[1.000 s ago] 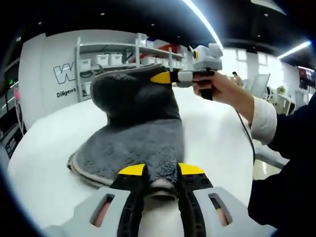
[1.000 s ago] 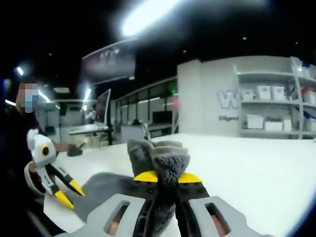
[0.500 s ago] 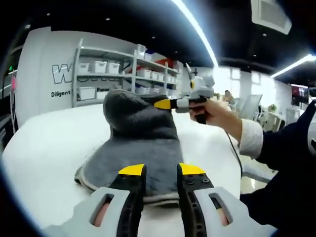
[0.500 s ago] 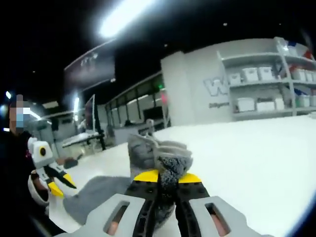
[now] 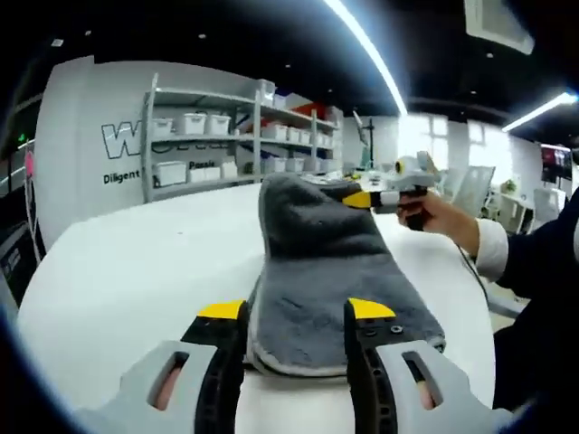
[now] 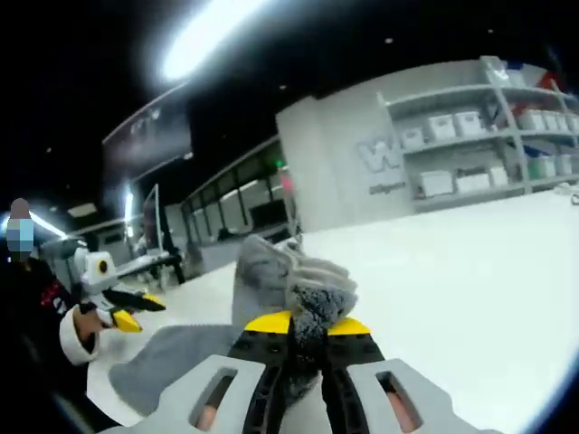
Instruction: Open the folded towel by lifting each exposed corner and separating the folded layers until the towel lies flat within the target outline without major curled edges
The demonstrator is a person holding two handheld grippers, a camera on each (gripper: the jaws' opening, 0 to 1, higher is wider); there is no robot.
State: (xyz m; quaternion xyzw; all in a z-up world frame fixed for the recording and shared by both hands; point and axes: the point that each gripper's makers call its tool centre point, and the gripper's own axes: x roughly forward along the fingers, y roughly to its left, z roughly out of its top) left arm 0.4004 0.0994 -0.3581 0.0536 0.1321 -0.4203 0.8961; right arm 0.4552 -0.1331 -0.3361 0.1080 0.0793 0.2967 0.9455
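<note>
The right gripper point(image 6: 303, 327) is clamped on a bunched corner of the grey towel point(image 5: 321, 271), lifting it off the white table point(image 5: 136, 262) toward twelve o'clock, while the left gripper point(image 5: 294, 312) hangs with jaws apart at the towel's six o'clock edge.

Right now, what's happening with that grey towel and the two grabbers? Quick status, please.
Right gripper shut on towel corner, lifted above white table. Left gripper open, empty, at the towel's near edge. Towel part raised, not flat. Nothing in the way.

wall lettering point(image 5: 136, 140) hidden behind shelves point(image 5: 208, 136)
</note>
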